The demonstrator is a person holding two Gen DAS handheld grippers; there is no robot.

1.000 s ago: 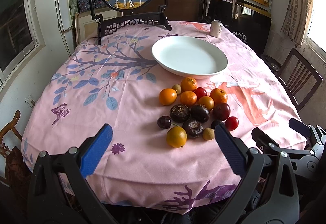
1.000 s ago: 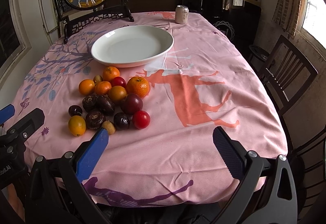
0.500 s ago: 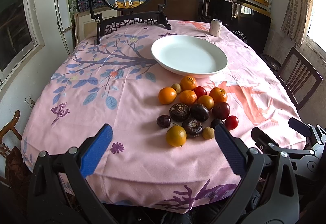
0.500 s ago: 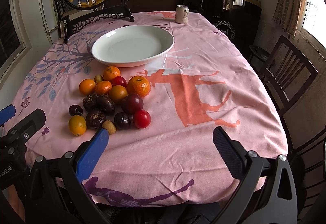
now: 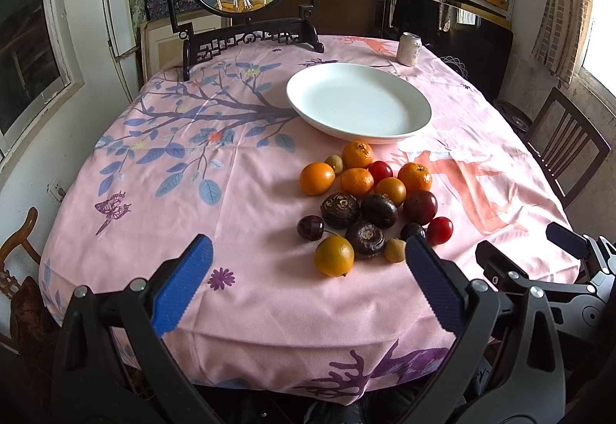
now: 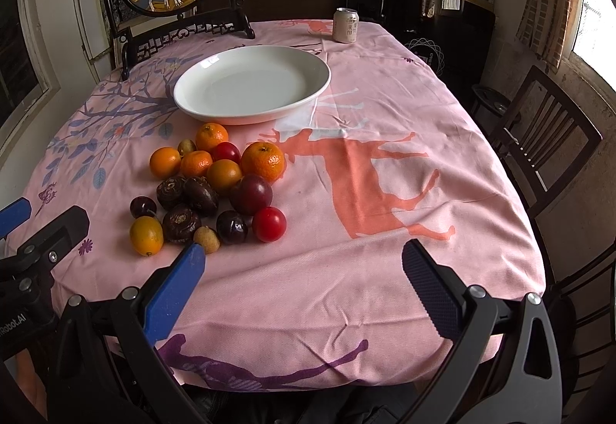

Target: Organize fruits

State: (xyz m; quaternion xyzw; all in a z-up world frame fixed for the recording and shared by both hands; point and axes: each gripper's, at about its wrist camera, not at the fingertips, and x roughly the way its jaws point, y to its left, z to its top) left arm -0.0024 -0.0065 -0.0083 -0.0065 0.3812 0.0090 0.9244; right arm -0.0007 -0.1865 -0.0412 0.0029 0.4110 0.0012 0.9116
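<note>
Both grippers hang wide apart and empty at the table's near edge. The fruit (image 5: 365,204) is heaped just short of the empty plate (image 5: 419,118), ahead of the left gripper (image 5: 304,281) and forward-left of the right gripper (image 6: 302,283). Left looks nearer. The fruits are roundish, so no axis matters.

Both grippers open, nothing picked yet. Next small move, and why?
Probably ease the left gripper forward and down onto the yellow-orange fruit. It is the nearest piece, at the pile's near edge with bare cloth on its near side, and it already sits between the open fingers in the left wrist view. The white plate holds nothing, and the right gripper faces mostly bare cloth.
</note>
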